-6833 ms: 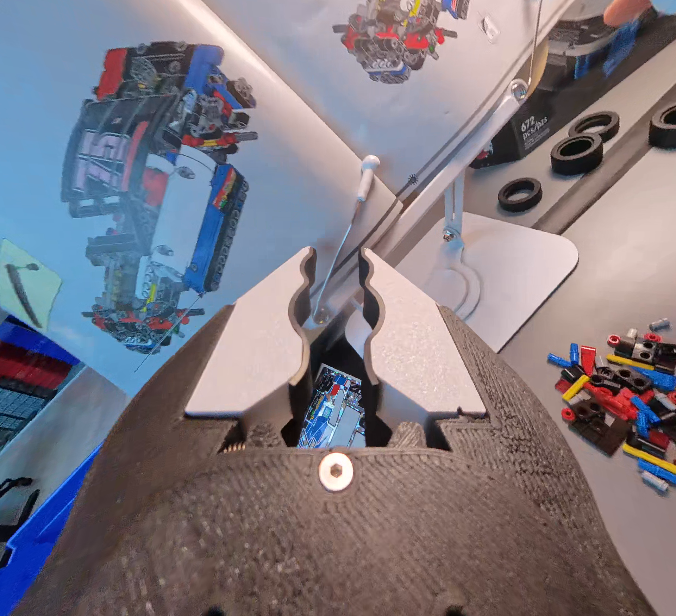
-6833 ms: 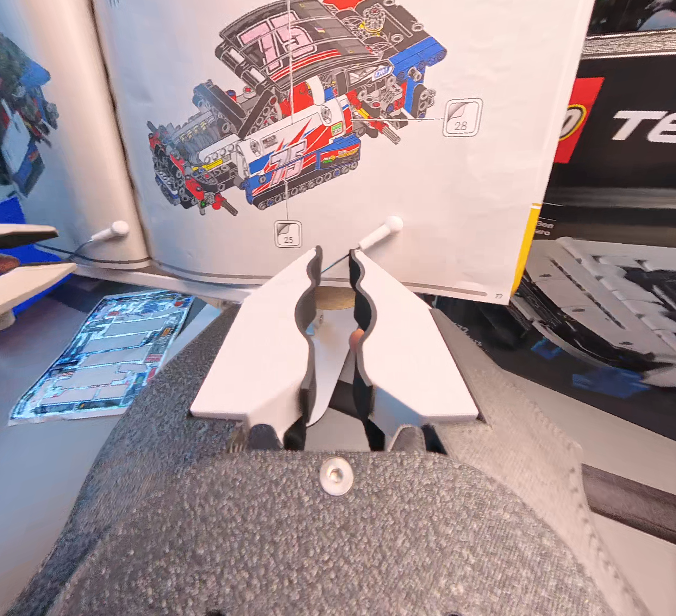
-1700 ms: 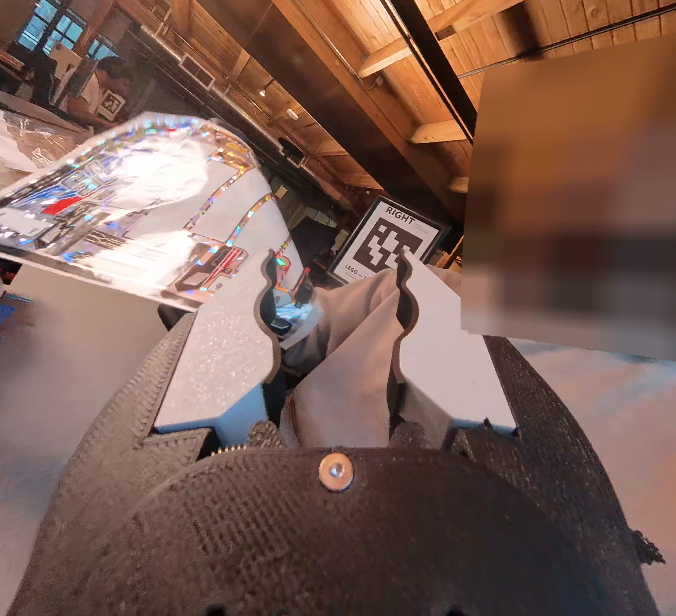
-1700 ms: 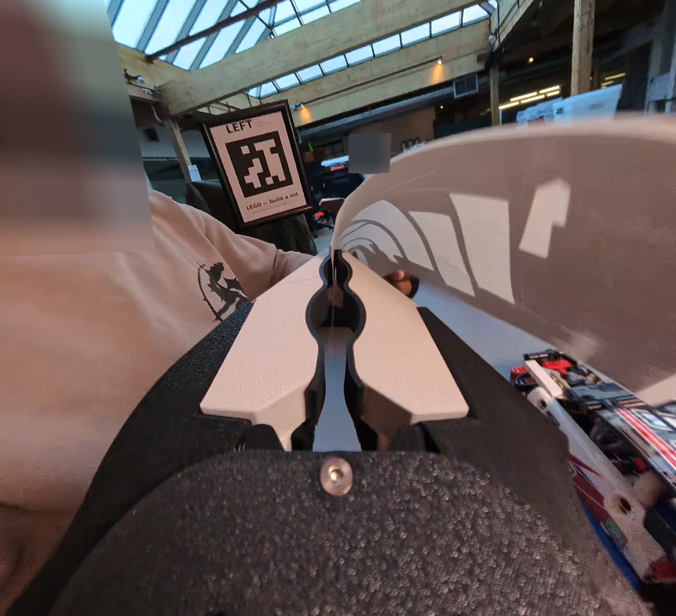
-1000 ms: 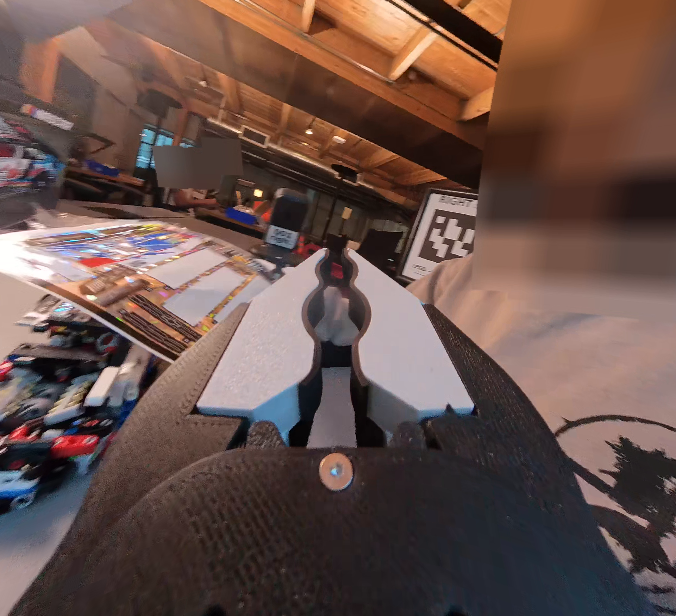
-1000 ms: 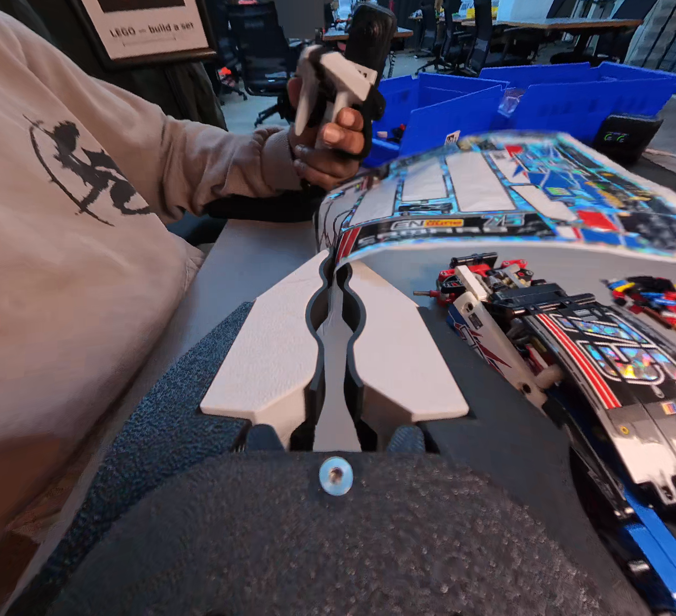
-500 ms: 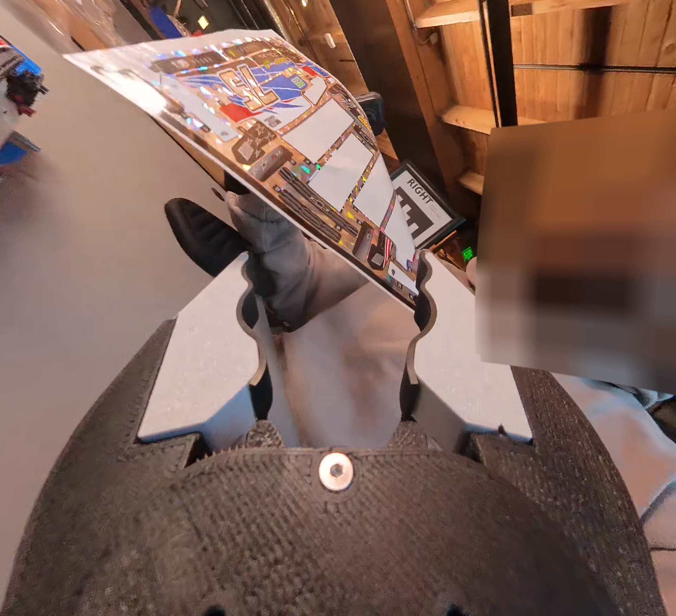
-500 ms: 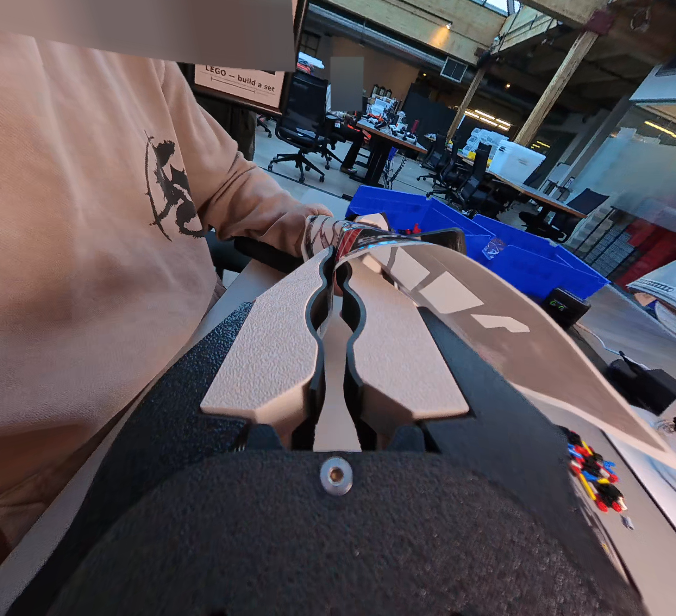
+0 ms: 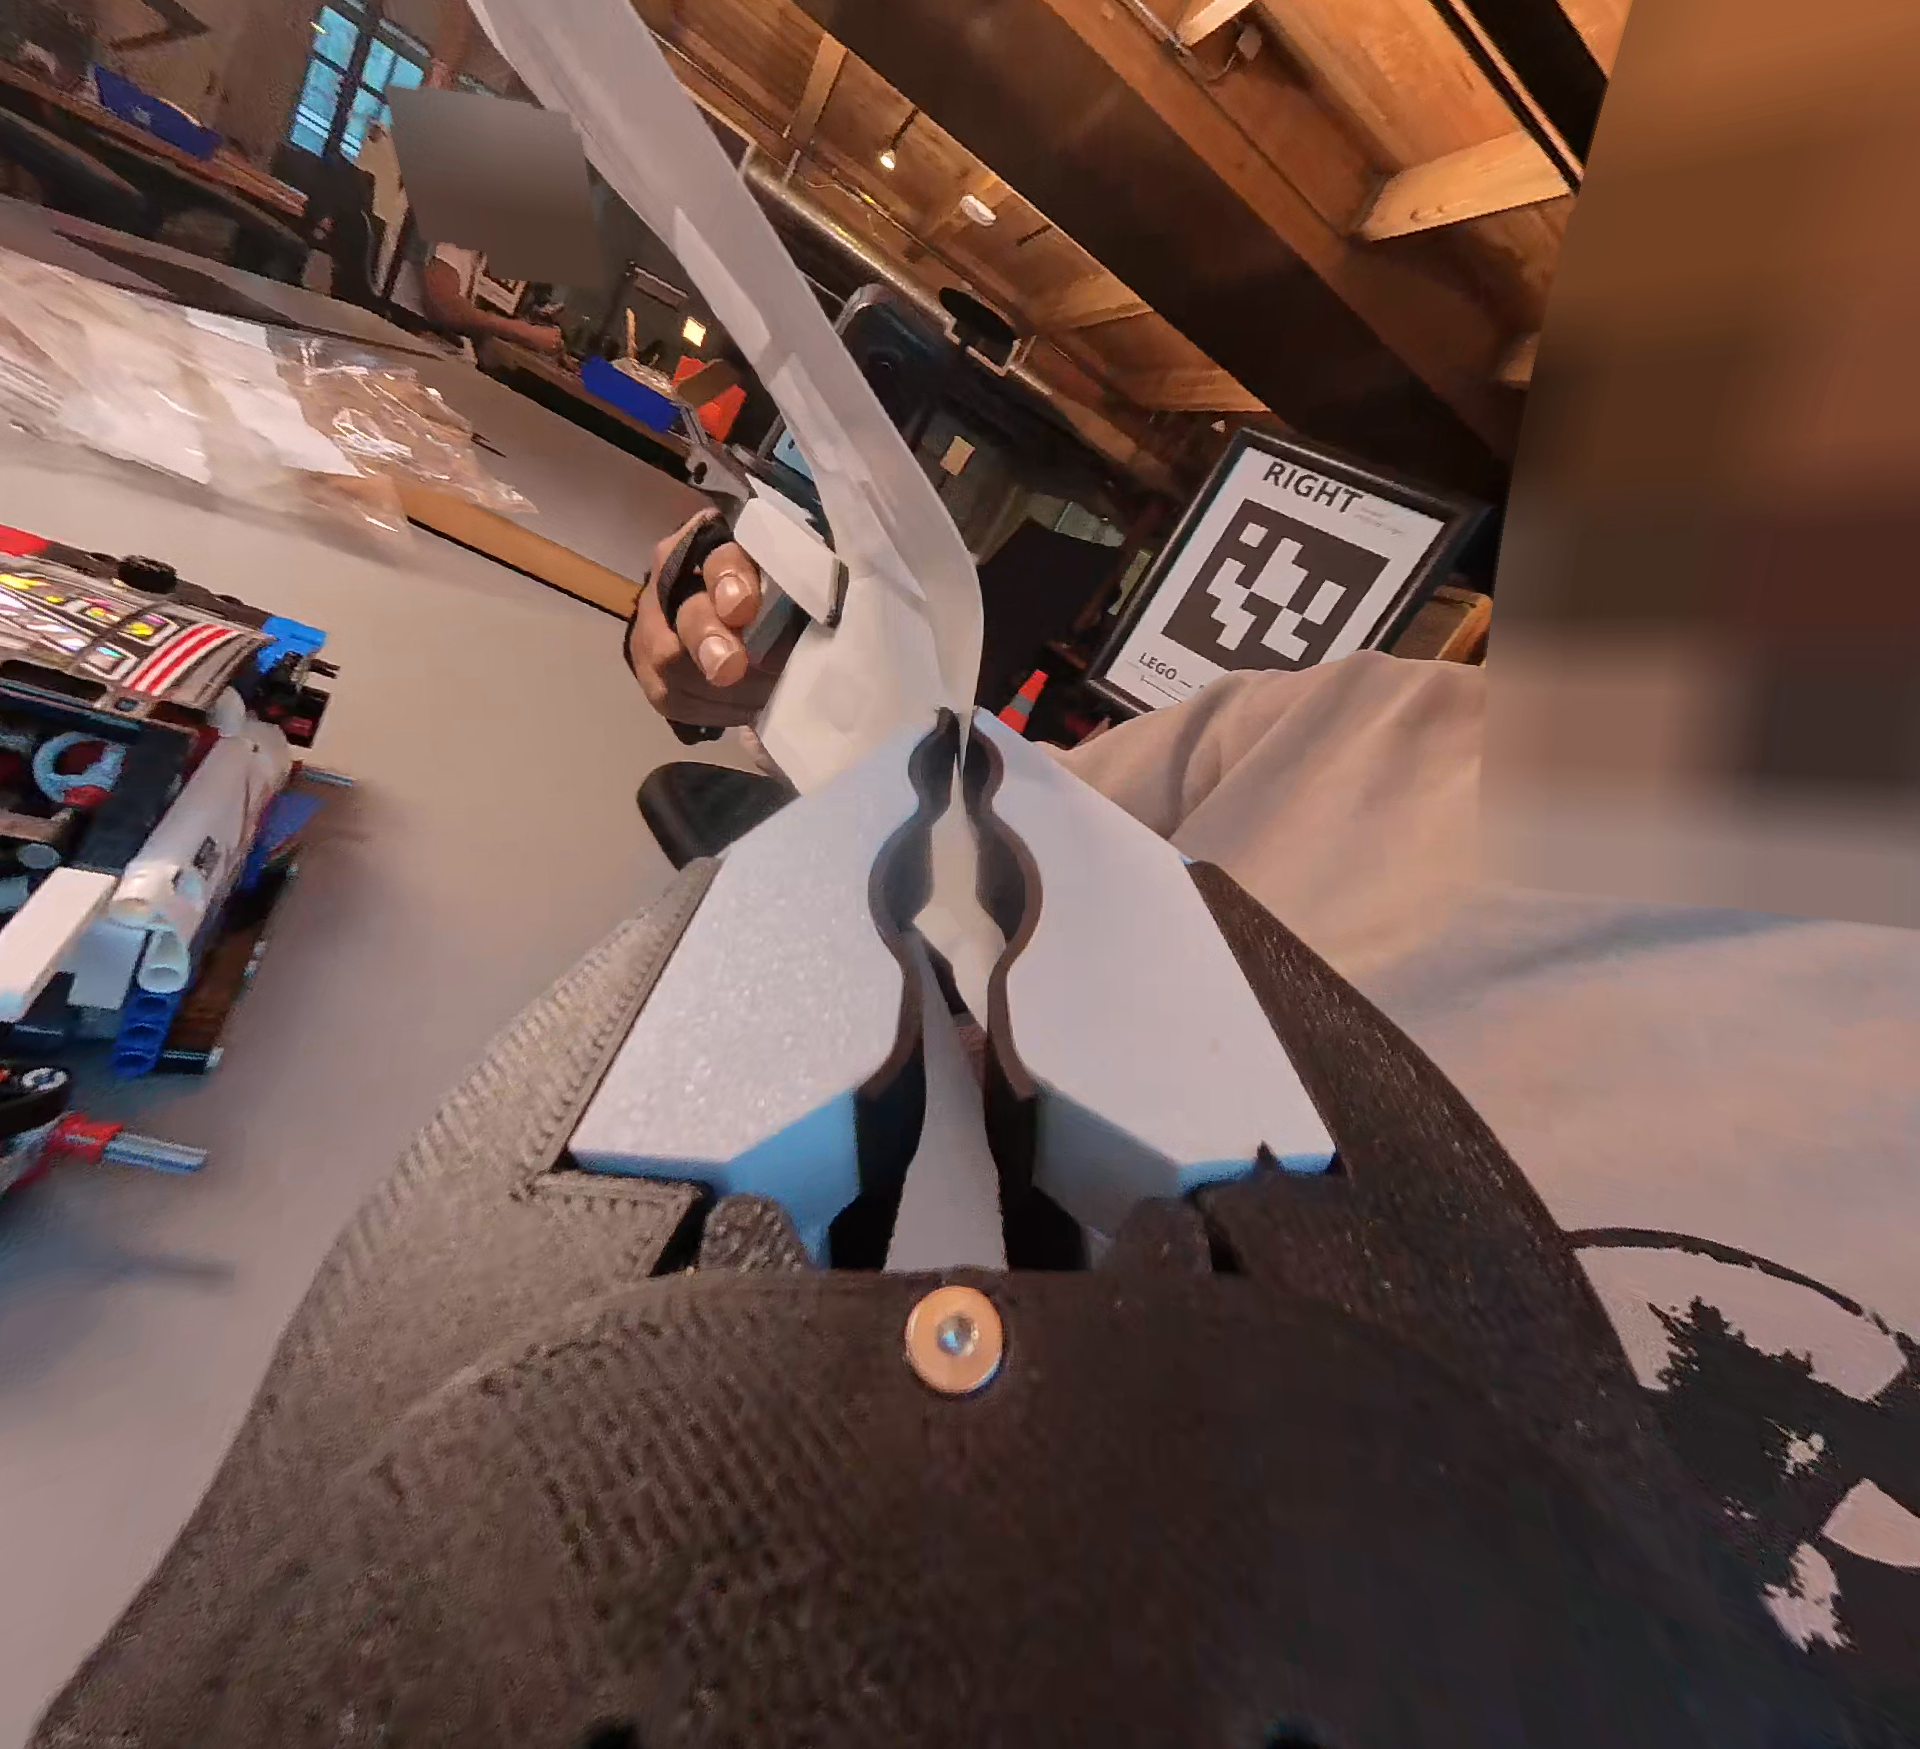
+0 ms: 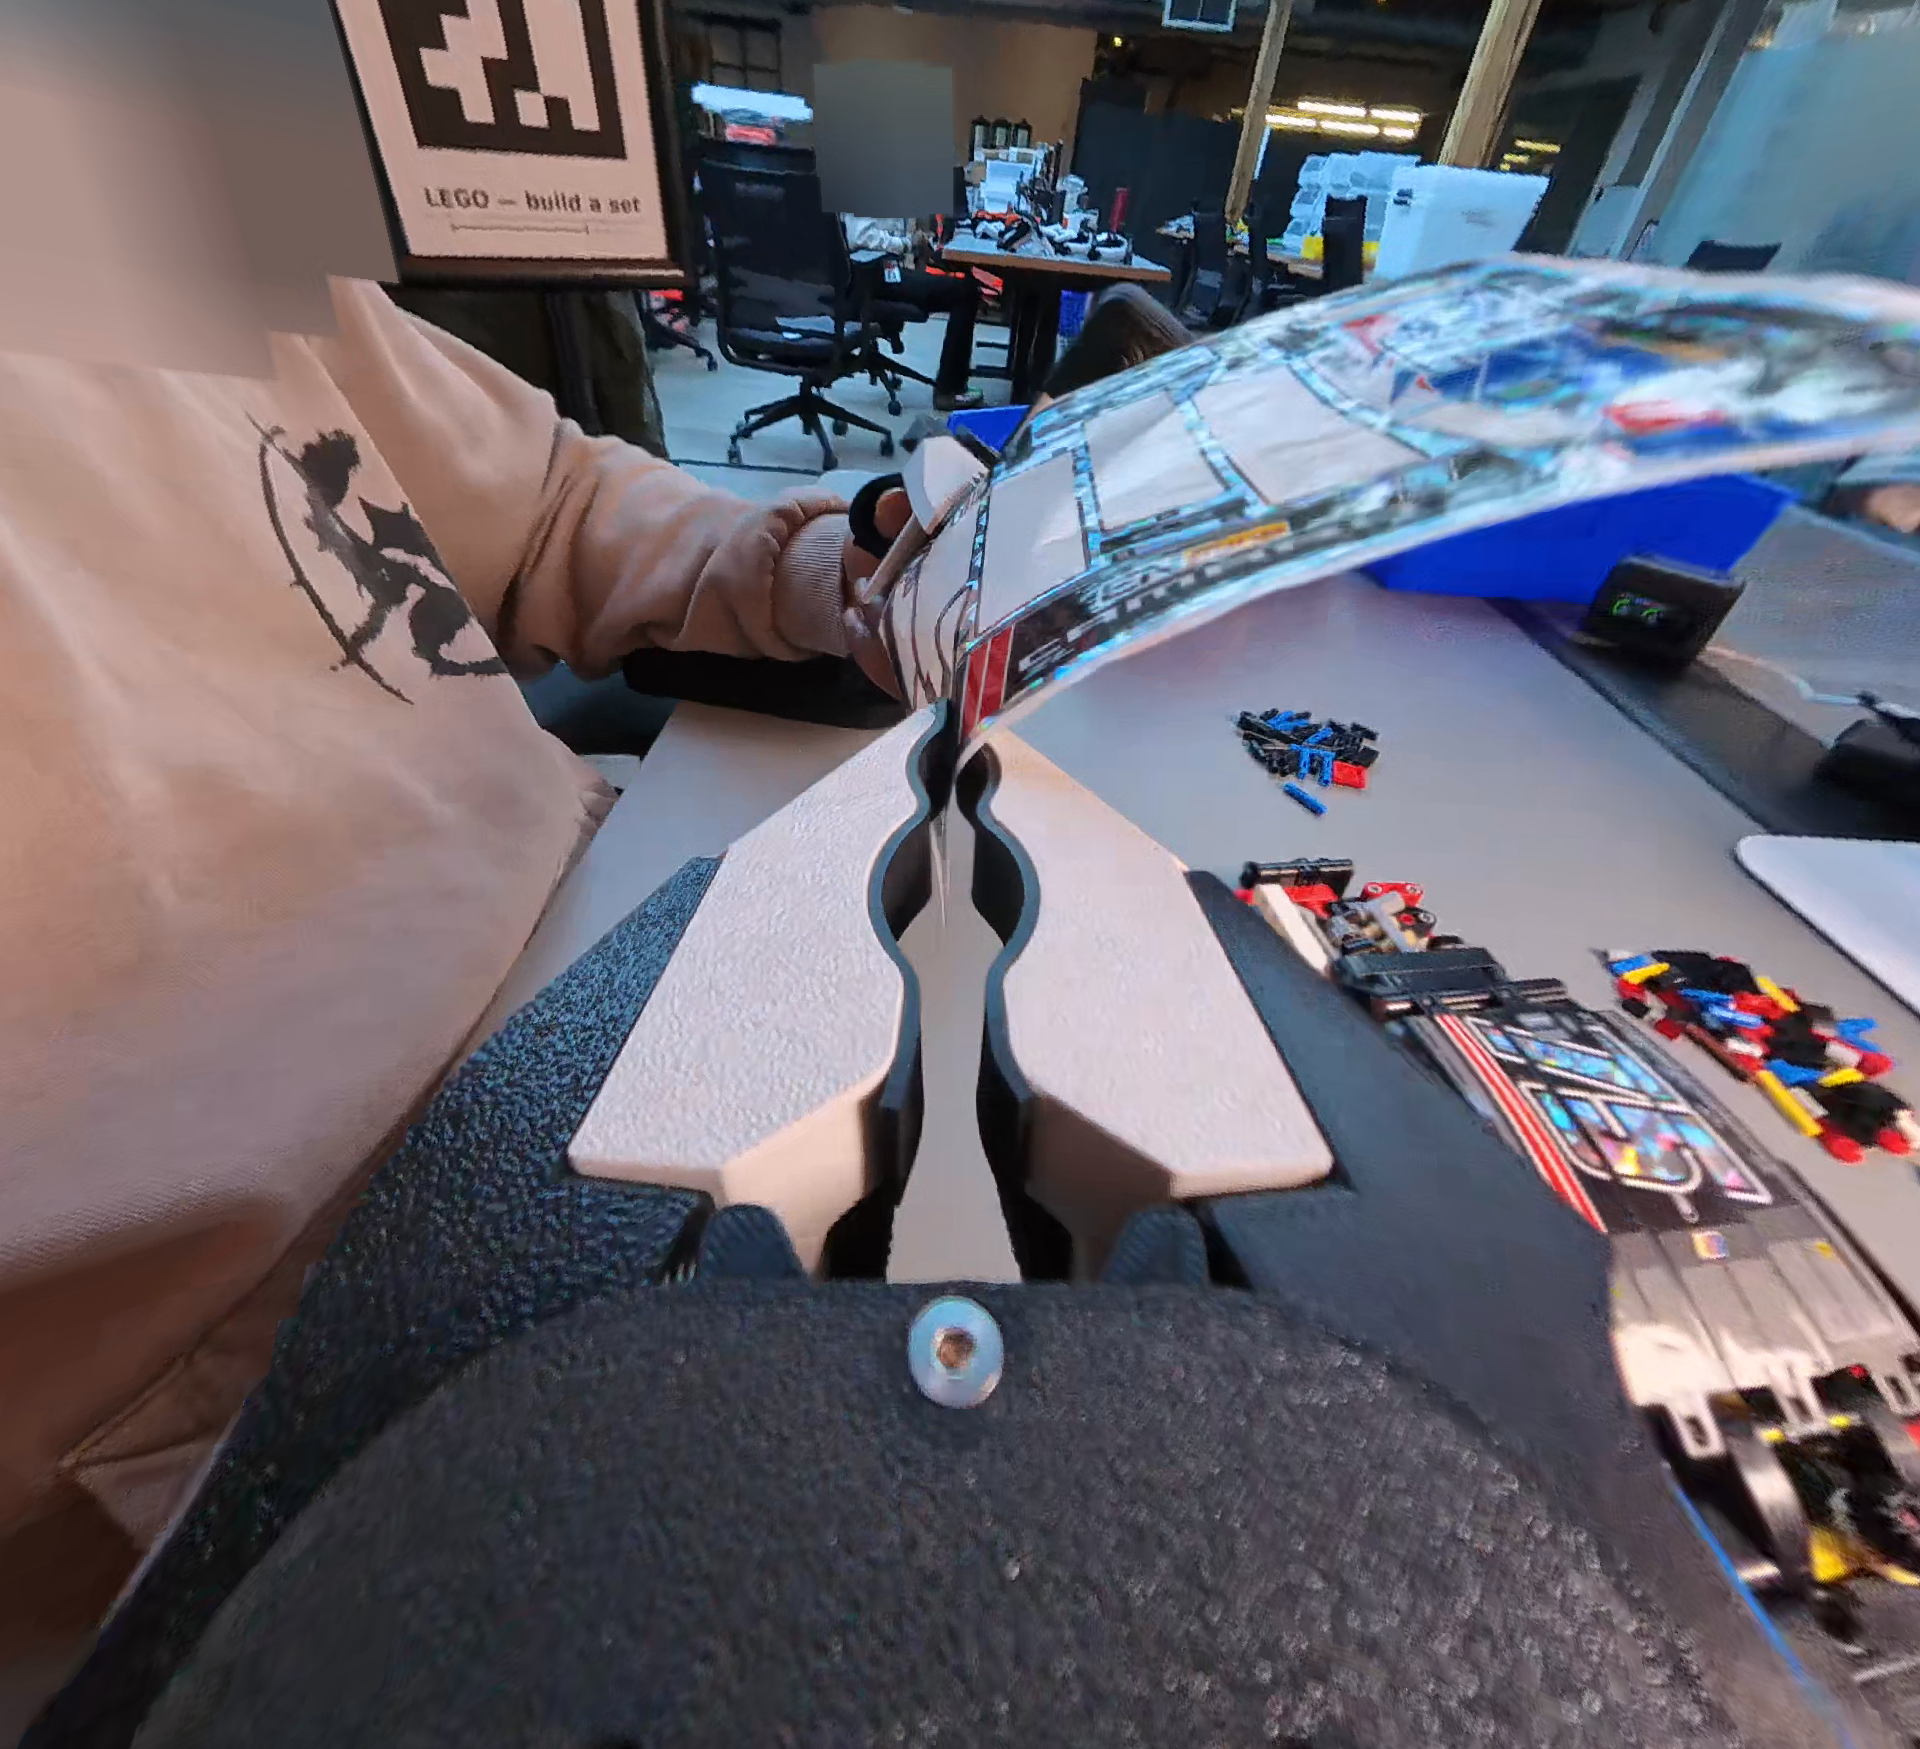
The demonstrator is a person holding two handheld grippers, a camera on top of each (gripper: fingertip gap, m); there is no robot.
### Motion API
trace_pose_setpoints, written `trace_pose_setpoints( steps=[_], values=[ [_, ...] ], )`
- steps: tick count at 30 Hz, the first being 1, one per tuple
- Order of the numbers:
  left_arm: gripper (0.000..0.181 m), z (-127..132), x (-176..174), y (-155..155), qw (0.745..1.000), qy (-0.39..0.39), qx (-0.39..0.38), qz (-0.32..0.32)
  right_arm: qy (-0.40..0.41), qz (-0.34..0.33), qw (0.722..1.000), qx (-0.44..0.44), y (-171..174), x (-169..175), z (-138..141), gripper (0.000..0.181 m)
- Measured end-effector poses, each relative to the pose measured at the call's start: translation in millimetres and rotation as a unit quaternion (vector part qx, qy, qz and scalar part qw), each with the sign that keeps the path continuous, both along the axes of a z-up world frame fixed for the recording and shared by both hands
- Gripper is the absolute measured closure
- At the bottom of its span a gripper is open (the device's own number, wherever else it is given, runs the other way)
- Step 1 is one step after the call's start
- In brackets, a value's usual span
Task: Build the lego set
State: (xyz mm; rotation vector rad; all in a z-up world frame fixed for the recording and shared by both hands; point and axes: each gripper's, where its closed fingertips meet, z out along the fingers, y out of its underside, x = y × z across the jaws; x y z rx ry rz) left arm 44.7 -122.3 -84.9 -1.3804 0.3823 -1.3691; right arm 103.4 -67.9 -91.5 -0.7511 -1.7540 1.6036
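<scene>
— Which step now?
— Stickers, I think. My left gripper [image 9: 954, 731] and right gripper [image 10: 951, 743] are both clamped on the sticker sheet [image 10: 1403, 463], above the table [image 10: 1507, 723].
— Next?
— Peel one carefully for the car [image 10: 1621, 1138].

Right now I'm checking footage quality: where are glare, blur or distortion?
Right wrist view: holographic glare on the sticker sheet; lego car smears toward the lower corner. Left wrist view: the sheet's white back is glare-free, ceiling beams bow, table edge blurs.
</scene>
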Motion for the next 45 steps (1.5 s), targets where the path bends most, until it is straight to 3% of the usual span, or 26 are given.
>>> trace_pose_setpoints(
  steps=[9, 15, 26, 30, 34, 45],
  values=[
    [0.181, -3.0, -23.8, 17.8, 0.995, 0.028, 0.003, 0.097, -0.106, 0.011, 0.985, -0.136, 3.5, -11.6, -4.9, 0.181],
    [0.181, -5.3, -30.0, 21.8, 0.994, 0.019, -0.007, 0.111, -0.194, 0.021, 0.935, -0.296, 15.3, -22.9, -9.2, 0.181],
    [0.168, -12.3, -18.8, 17.3, 0.994, 0.051, 0.009, 0.095, -0.198, -0.001, 0.927, -0.319, 23.8, -28.1, -11.6, 0.181],
    [0.181, -15.5, -20.0, 19.1, 0.991, 0.074, 0.015, 0.111, -0.202, 0.004, 0.924, -0.325, 21.6, -28.2, -11.4, 0.181],
    [0.181, -17.7, -23.6, 21.4, 0.987, 0.094, 0.020, 0.128, -0.194, 0.015, 0.929, -0.314, 17.2, -26.1, -8.5, 0.181],
    [0.181, -12.4, -31.9, 22.8, 0.988, 0.061, 0.012, 0.138, -0.149, 0.021, 0.929, -0.338, 26.6, -22.2, 9.2, 0.176]
  ],
)
